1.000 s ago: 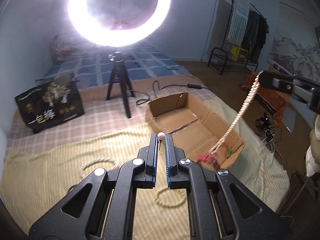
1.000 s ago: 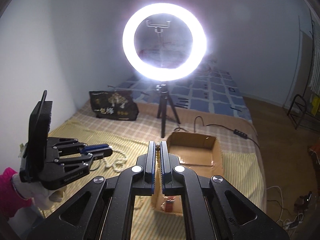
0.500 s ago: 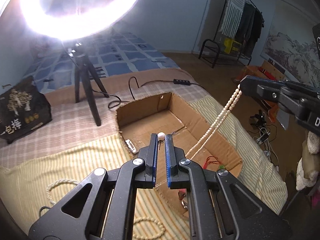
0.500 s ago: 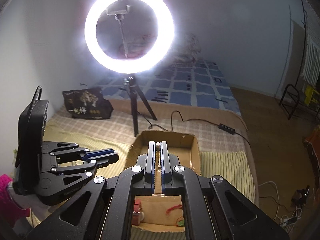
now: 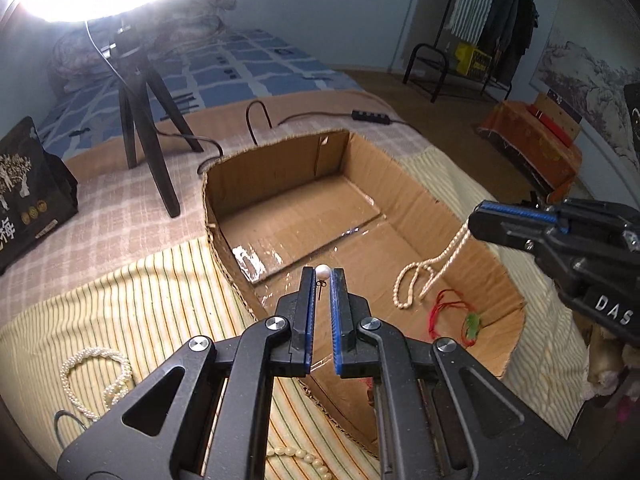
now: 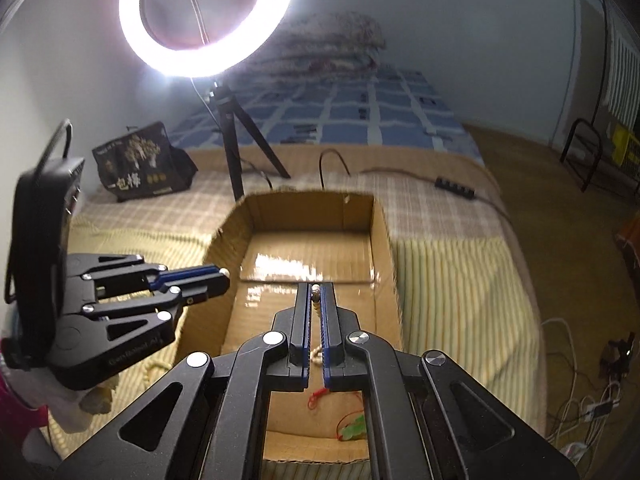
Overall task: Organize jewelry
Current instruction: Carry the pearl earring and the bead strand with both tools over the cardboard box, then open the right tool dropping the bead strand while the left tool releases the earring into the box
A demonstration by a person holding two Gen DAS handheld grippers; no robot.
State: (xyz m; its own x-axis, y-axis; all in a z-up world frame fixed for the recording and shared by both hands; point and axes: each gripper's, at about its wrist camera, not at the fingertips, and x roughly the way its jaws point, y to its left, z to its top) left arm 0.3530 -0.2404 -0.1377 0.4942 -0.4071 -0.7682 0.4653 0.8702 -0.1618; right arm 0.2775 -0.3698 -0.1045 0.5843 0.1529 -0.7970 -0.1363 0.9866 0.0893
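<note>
Left gripper (image 5: 322, 276) we see clamped on a pearl earring (image 5: 322, 271) over the box (image 5: 224, 196); inside lie a red cord (image 5: 442, 312) and the necklace (image 5: 416, 280) dangling from the right gripper (image 5: 478, 222). Right view: our right gripper (image 6: 315, 292) pinches that necklace (image 6: 316, 300) above the box's (image 6: 382, 232) middle; only here the ring light (image 6: 208, 16) shows whole.
</note>
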